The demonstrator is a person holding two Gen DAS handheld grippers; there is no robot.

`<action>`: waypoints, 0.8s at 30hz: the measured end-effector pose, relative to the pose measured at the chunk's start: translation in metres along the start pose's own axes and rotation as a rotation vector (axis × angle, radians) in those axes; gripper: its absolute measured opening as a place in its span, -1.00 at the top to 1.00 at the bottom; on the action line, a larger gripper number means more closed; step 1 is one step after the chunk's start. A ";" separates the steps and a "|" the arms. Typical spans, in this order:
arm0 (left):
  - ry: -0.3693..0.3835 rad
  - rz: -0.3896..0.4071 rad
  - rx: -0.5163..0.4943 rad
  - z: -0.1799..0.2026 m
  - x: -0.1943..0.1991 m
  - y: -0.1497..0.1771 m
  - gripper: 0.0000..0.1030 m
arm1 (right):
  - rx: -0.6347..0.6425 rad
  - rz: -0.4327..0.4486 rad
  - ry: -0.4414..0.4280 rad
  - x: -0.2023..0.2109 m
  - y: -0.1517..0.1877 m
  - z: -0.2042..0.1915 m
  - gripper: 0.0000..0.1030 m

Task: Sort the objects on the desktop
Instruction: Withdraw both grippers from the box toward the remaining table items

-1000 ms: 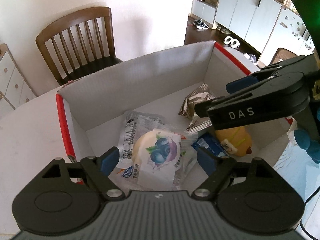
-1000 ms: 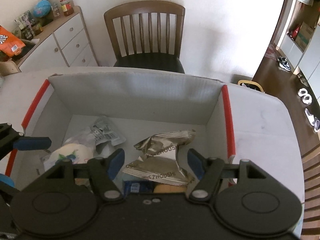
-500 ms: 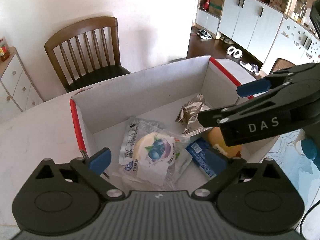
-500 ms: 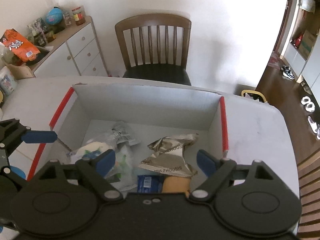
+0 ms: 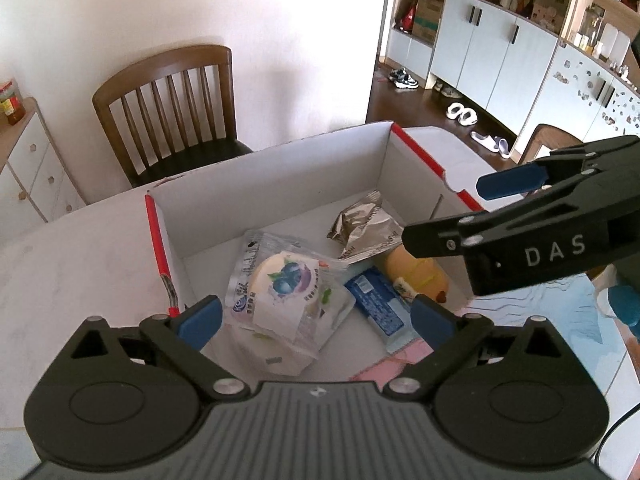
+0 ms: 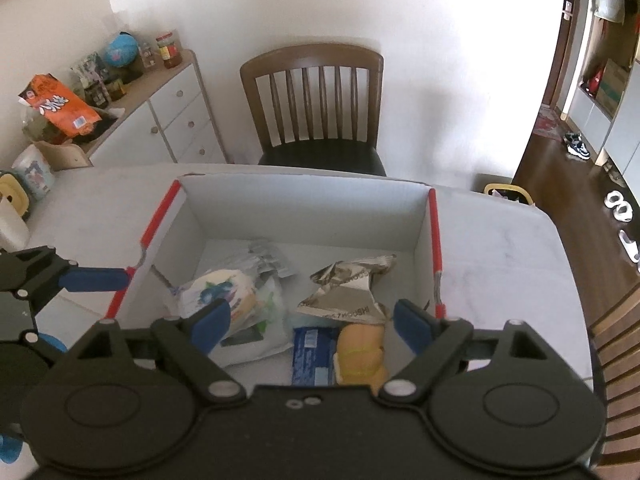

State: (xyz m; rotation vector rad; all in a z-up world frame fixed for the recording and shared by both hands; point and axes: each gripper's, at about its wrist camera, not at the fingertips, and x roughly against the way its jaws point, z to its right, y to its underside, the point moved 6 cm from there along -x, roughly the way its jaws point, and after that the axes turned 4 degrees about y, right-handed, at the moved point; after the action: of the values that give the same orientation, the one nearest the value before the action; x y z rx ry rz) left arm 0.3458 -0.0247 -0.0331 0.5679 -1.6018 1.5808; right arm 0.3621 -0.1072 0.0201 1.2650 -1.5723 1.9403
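A white cardboard box with red edges (image 5: 280,184) (image 6: 304,208) stands on the white table. In it lie a blueberry bun packet (image 5: 280,284) (image 6: 218,296), a crumpled silver wrapper (image 5: 364,228) (image 6: 348,288), a blue packet (image 5: 374,306) (image 6: 310,348) and a yellow bread roll (image 5: 416,276) (image 6: 360,346). My left gripper (image 5: 316,316) is open and empty above the box's near edge. My right gripper (image 6: 310,322) is open and empty above the box; it shows from the side in the left wrist view (image 5: 520,216).
A wooden chair (image 5: 172,108) (image 6: 316,108) stands behind the table. A white drawer cabinet (image 6: 160,124) with an orange bag and jars is at the left. A blue patterned mat (image 5: 560,320) lies right of the box. Cabinets and shoes are far right.
Both grippers have risen and pulled back from the box, still open and empty. The box and its contents look smaller and lie unmoved.
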 end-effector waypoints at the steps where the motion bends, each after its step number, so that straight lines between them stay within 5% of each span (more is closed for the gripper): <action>1: -0.001 0.005 0.002 0.002 0.003 0.001 -0.96 | 0.004 0.002 -0.003 0.003 0.001 -0.001 -0.73; 24: -0.011 0.128 0.044 0.027 0.073 0.043 -0.96 | -0.021 0.130 -0.031 0.083 0.051 0.003 -0.73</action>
State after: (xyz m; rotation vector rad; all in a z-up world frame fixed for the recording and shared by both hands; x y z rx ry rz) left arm 0.2632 -0.0303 0.0006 0.5065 -1.6433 1.7129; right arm 0.2805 -0.1481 0.0552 1.2173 -1.7252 1.9847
